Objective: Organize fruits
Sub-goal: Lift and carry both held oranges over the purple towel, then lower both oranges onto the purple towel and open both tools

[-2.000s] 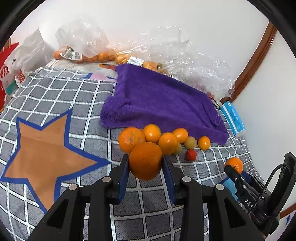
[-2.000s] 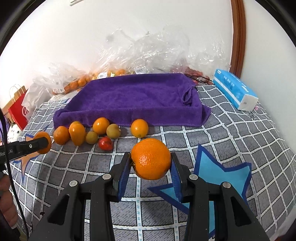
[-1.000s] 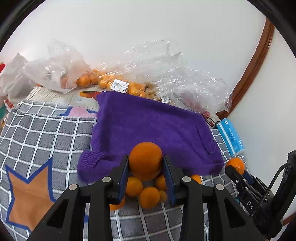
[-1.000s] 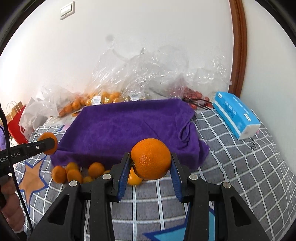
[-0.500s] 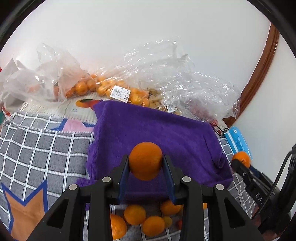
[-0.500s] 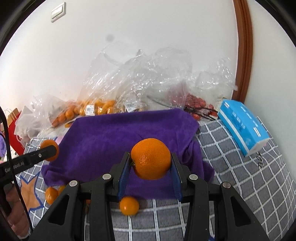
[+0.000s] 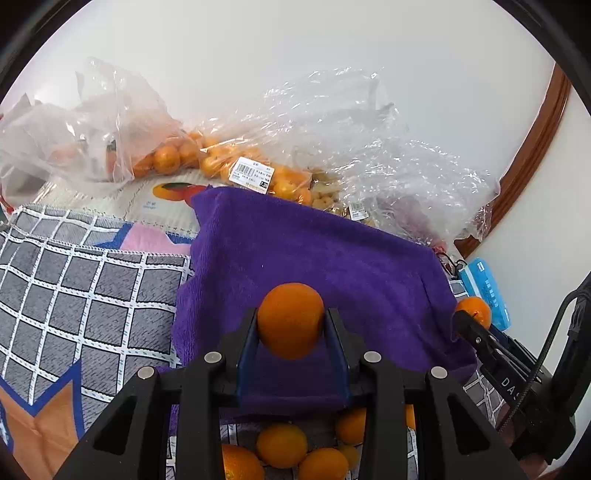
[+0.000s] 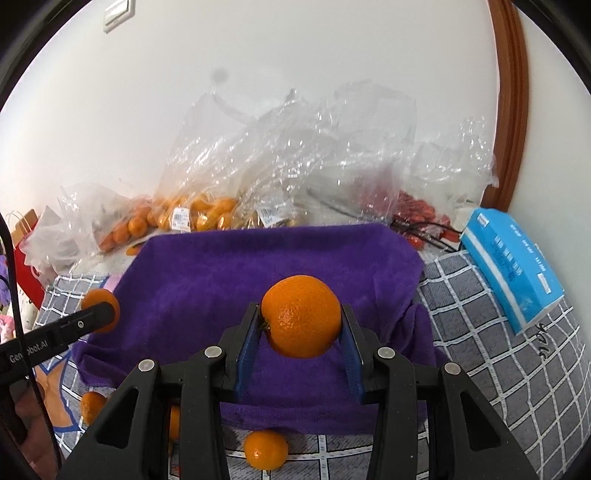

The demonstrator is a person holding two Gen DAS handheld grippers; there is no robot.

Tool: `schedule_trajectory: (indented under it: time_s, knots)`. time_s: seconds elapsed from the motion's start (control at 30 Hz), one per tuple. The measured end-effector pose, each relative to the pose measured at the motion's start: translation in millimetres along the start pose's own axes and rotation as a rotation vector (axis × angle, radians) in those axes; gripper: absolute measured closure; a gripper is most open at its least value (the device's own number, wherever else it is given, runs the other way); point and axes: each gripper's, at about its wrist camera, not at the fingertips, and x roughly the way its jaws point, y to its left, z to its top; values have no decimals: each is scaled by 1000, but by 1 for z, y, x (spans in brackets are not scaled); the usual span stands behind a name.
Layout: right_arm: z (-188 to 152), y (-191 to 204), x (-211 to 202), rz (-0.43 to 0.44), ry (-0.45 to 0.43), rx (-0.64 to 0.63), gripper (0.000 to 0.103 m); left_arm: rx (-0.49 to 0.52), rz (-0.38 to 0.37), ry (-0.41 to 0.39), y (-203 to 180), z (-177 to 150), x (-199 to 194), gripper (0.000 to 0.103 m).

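Left wrist view: left tool (image 7: 290, 323) clamps a round orange fruit (image 7: 290, 320) over the near edge of the purple terry towel (image 7: 314, 254); loose small oranges (image 7: 282, 445) lie just near of it. Released from this height, the fruit could roll off the towel's sloped edge.

Right wrist view: right tool (image 8: 301, 325) grips a dimpled orange with a stem (image 8: 301, 316) above the towel's near right part. Only here the blue tissue box (image 8: 511, 266) shows fully, and the wall switch (image 8: 119, 14).
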Motion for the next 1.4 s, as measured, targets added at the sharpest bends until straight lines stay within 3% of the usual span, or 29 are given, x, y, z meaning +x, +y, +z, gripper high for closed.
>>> schedule_trajectory:
  time_s: [1.4]
  knots:
    - [-22, -7, 47, -11, 124, -5, 62, -26, 3, 36, 11, -9, 31, 69]
